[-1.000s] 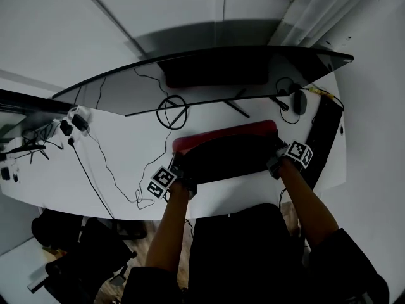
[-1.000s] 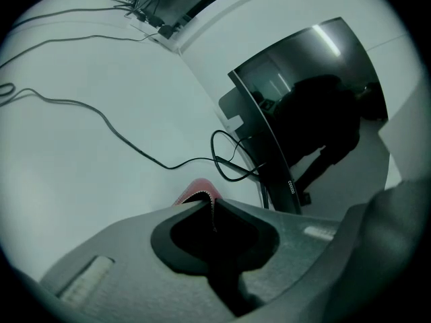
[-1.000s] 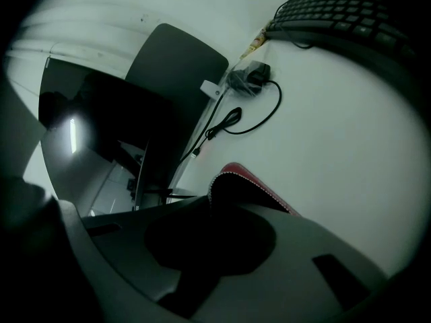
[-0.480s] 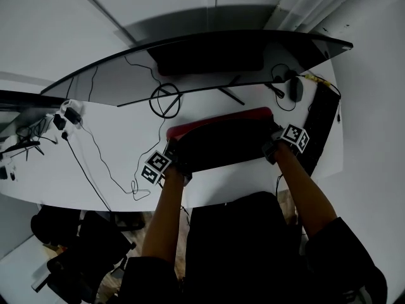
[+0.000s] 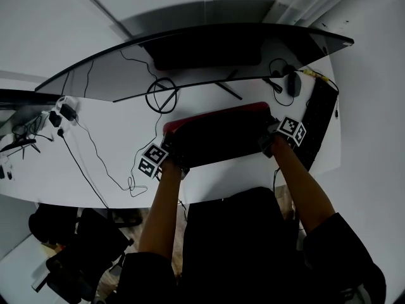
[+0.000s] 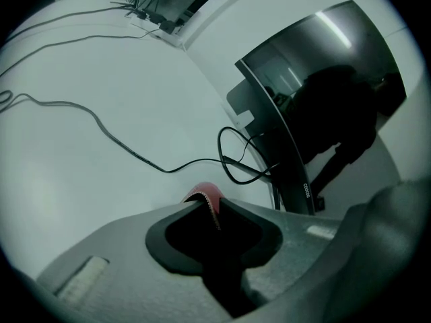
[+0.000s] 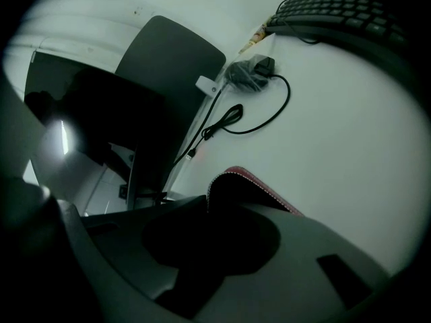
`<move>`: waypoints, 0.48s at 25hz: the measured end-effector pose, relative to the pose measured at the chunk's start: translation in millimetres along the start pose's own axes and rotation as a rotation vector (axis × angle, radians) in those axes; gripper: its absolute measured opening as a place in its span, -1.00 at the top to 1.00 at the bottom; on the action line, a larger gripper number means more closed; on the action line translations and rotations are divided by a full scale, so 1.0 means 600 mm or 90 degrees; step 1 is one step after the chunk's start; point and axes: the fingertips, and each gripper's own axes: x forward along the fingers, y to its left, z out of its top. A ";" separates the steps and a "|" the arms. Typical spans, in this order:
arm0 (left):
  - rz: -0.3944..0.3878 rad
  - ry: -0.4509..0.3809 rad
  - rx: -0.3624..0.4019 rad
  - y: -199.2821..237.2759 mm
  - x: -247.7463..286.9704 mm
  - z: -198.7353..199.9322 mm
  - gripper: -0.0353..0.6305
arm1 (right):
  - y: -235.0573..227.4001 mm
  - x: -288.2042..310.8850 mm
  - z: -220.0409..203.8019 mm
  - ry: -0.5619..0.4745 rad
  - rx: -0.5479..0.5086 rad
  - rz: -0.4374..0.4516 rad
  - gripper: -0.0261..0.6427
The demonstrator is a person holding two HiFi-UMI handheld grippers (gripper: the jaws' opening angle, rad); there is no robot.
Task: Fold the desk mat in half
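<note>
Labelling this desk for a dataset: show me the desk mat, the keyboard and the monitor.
desk mat (image 5: 221, 141): head view, on its dark upper face.
keyboard (image 5: 323, 113): head view, middle of the keys.
monitor (image 5: 114, 81): head view, left part of the screen.

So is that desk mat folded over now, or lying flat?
Folded: the desk mat lies doubled, black side up, a red strip showing along its far edge.

Monitor (image 5: 190, 52), cable coil (image 5: 148, 97) just beyond desk mat (image 5: 221, 143)
</note>
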 end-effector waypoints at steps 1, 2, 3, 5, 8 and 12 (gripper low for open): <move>-0.005 -0.001 0.000 -0.002 -0.001 0.000 0.67 | 0.001 0.000 0.000 -0.002 -0.002 0.004 0.75; -0.011 -0.003 0.001 -0.004 -0.001 0.000 0.66 | 0.003 0.000 0.000 -0.004 -0.003 0.009 0.75; -0.018 -0.004 0.001 -0.007 -0.002 0.000 0.65 | 0.004 0.000 0.000 -0.005 -0.003 0.013 0.74; -0.035 -0.006 0.000 -0.013 -0.003 0.001 0.59 | 0.009 0.001 0.001 -0.007 -0.004 0.024 0.69; -0.055 -0.019 -0.009 -0.020 -0.008 0.008 0.48 | 0.018 0.000 0.001 -0.009 -0.005 0.039 0.53; -0.057 -0.043 0.006 -0.020 -0.014 0.029 0.22 | 0.030 -0.001 0.005 -0.009 -0.004 0.069 0.45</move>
